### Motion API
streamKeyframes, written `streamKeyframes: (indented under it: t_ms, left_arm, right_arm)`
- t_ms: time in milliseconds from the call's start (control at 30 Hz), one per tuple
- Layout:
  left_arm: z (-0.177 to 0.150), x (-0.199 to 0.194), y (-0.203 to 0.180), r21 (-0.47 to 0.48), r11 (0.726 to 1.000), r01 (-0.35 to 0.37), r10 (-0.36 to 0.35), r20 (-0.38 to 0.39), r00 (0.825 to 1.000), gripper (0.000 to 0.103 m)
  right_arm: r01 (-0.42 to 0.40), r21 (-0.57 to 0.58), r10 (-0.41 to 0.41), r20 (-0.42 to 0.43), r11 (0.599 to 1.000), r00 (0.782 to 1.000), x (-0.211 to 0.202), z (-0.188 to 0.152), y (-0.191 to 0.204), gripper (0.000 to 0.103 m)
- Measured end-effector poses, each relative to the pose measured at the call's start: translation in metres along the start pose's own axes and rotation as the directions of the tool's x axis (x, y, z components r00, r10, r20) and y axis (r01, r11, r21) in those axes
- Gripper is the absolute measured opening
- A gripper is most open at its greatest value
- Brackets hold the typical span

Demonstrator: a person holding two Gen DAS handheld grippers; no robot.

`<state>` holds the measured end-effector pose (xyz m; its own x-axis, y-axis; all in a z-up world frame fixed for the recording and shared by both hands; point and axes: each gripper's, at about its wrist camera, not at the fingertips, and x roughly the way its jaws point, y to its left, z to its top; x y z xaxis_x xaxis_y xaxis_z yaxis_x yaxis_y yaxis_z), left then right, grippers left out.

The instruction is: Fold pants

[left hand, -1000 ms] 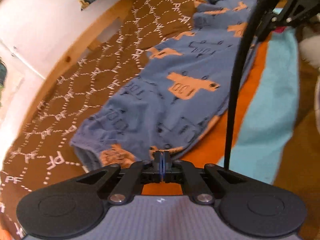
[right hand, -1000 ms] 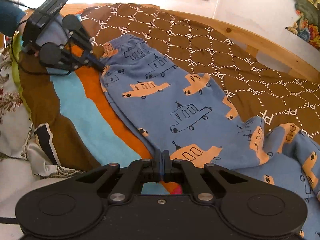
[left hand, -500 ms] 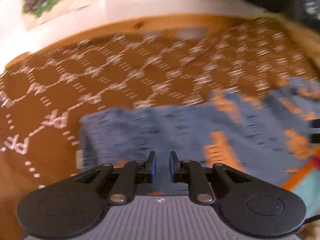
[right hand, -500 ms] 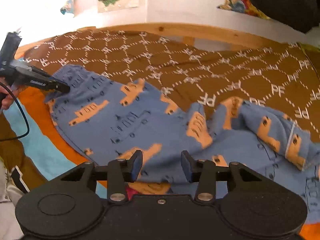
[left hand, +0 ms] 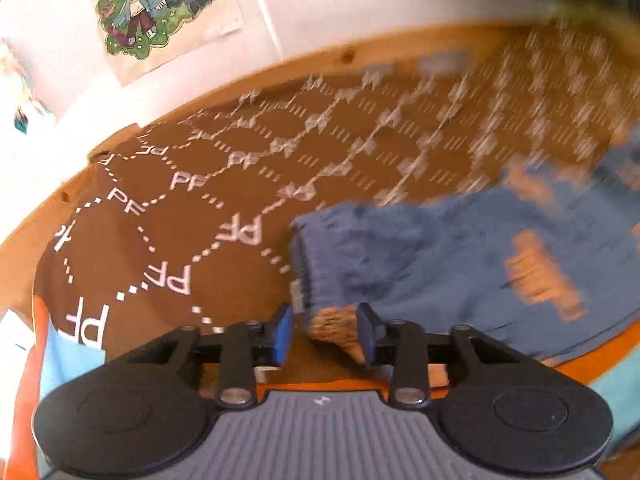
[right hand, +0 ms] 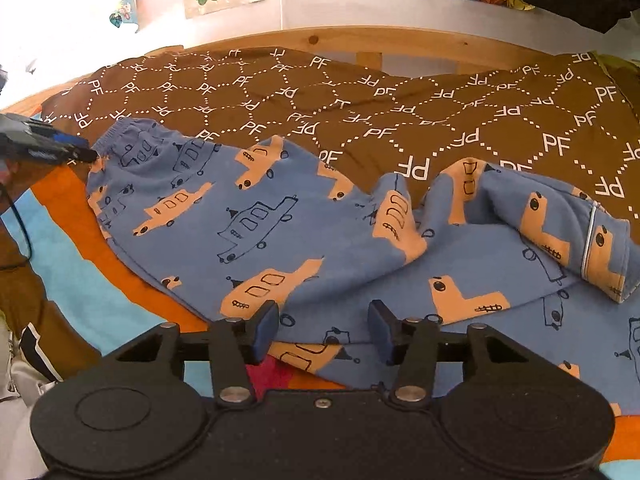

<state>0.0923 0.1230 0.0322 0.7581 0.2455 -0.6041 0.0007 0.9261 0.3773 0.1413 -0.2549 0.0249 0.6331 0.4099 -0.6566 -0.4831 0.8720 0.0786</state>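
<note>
Blue pants (right hand: 256,220) printed with orange and blue boats lie spread across the bed, waistband at the left and the legs bunched at the right. My right gripper (right hand: 323,332) hovers over their near edge. Its jaws are opening, with cloth lying below the gap and neither pad pressing on it. My left gripper (left hand: 325,334) is at the waistband corner of the pants (left hand: 420,260). Its jaws are opening too, and an orange patch of cloth rests loosely beside the right pad. In the right wrist view the left gripper (right hand: 60,148) points at the waistband from the far left.
A brown bedspread (right hand: 440,112) with a white PF pattern lies under the far side of the pants. An orange and turquoise striped blanket (right hand: 80,280) lies under the near side. A wooden bed rail (right hand: 360,40) and a wall with posters stand behind.
Both grippers were shut a second ago and now stand apart, having let go of the cloth. Both views have rolled level, and the left one has swung to face the bed rail.
</note>
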Motion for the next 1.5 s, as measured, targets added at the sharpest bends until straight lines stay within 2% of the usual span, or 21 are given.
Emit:
streamKeyframes:
  t_ms: [33, 100, 167, 267, 400, 467, 600, 667, 700, 767, 900, 967, 1033, 1100, 1167, 1233, 1267, 1300, 1333, 1400, 1500]
  left_arm:
    - [0.001, 0.012, -0.003, 0.018, 1.0, -0.025, 0.025, -0.035, 0.999, 0.037]
    - [0.005, 0.017, -0.004, -0.02, 0.999, -0.04, 0.04, -0.039, 0.998, 0.044]
    - [0.008, 0.014, -0.01, -0.011, 0.997, -0.078, 0.077, -0.052, 0.996, 0.045]
    - [0.011, -0.001, -0.03, 0.03, 0.994, -0.109, 0.109, -0.019, 0.994, 0.053]
    - [0.025, -0.026, -0.06, -0.013, 1.0, -0.006, 0.007, 0.073, 0.997, 0.084]
    - [0.039, -0.028, -0.081, -0.034, 0.992, 0.118, -0.113, 0.112, 0.987, 0.091]
    - [0.07, -0.023, -0.15, 0.058, 0.932, 0.359, -0.364, 0.134, 0.922, 0.094]
    - [0.076, -0.024, -0.191, 0.131, 0.883, 0.451, -0.466, 0.125, 0.876, 0.095]
    - [0.078, -0.026, -0.211, 0.178, 0.857, 0.485, -0.508, 0.12, 0.853, 0.096]
    - [0.079, -0.029, -0.247, 0.282, 0.813, 0.51, -0.554, 0.104, 0.826, 0.096]
    - [0.069, -0.039, -0.292, 0.442, 0.748, 0.495, -0.589, 0.098, 0.802, 0.084]
    - [0.065, -0.042, -0.309, 0.493, 0.727, 0.477, -0.585, 0.082, 0.807, 0.075]
    - [0.061, -0.042, -0.32, 0.529, 0.705, 0.472, -0.59, 0.068, 0.805, 0.049]
    - [0.06, -0.042, -0.325, 0.549, 0.691, 0.471, -0.591, 0.054, 0.805, 0.042]
    - [0.063, -0.038, -0.327, 0.541, 0.686, 0.487, -0.597, 0.035, 0.802, 0.035]
    - [0.068, -0.033, -0.329, 0.517, 0.69, 0.507, -0.596, 0.009, 0.803, 0.029]
    - [0.069, -0.03, -0.328, 0.505, 0.692, 0.516, -0.598, -0.001, 0.802, 0.026]
    - [0.071, -0.028, -0.327, 0.494, 0.694, 0.523, -0.599, -0.007, 0.801, 0.014]
    - [0.073, -0.026, -0.326, 0.482, 0.7, 0.527, -0.597, -0.011, 0.802, 0.002]
    - [0.075, -0.026, -0.32, 0.456, 0.712, 0.534, -0.598, -0.005, 0.802, 0.002]
    - [0.077, -0.031, -0.307, 0.426, 0.711, 0.559, -0.625, 0.019, 0.781, 0.001]
  right_arm:
    - [0.001, -0.002, -0.001, 0.0, 1.0, 1.0, 0.0, 0.0, 0.0, 0.053]
    - [0.012, -0.011, -0.012, -0.002, 1.0, 1.0, -0.002, 0.0, 0.001, 0.055]
    - [0.023, -0.014, -0.023, 0.002, 1.0, 1.0, -0.005, 0.0, -0.001, 0.06]
    - [0.034, 0.018, -0.035, 0.01, 0.999, 0.999, -0.01, 0.002, -0.007, 0.068]
    - [0.062, 0.087, -0.063, 0.016, 0.994, 0.998, -0.022, 0.009, -0.025, 0.089]
    - [0.094, 0.114, -0.096, 0.02, 0.989, 0.995, -0.032, 0.013, -0.036, 0.1]
    - [0.175, 0.111, -0.178, 0.022, 0.978, 0.984, -0.052, 0.019, -0.063, 0.102]
    - [0.222, 0.121, -0.227, 0.03, 0.968, 0.973, -0.061, 0.02, -0.082, 0.102]
    - [0.248, 0.144, -0.254, 0.027, 0.958, 0.967, -0.065, 0.02, -0.094, 0.102]
    - [0.268, 0.211, -0.276, 0.011, 0.94, 0.961, -0.069, 0.017, -0.118, 0.101]
    - [0.264, 0.257, -0.271, -0.008, 0.93, 0.963, -0.065, 0.007, -0.149, 0.08]
    - [0.263, 0.231, -0.269, -0.007, 0.937, 0.963, -0.06, 0.007, -0.149, 0.073]
    - [0.269, 0.184, -0.274, 0.001, 0.945, 0.962, -0.055, 0.008, -0.146, 0.068]
    - [0.287, 0.107, -0.29, 0.017, 0.952, 0.957, -0.049, 0.01, -0.14, 0.06]
    - [0.306, 0.044, -0.308, 0.024, 0.951, 0.951, -0.043, 0.011, -0.135, 0.047]
    - [0.32, 0.004, -0.32, 0.03, 0.947, 0.947, -0.038, 0.01, -0.132, 0.041]
    - [0.321, -0.007, -0.32, 0.035, 0.947, 0.947, -0.036, 0.01, -0.132, 0.033]
    - [0.318, -0.015, -0.317, 0.037, 0.948, 0.948, -0.035, 0.009, -0.132, 0.024]
    - [0.312, -0.017, -0.312, 0.036, 0.95, 0.949, -0.034, 0.008, -0.132, 0.006]
    - [0.291, 0.011, -0.291, 0.054, 0.957, 0.955, -0.038, 0.009, -0.134, 0.004]
    - [0.216, 0.124, -0.229, 0.109, 0.969, 0.967, -0.055, 0.02, -0.142, 0.003]
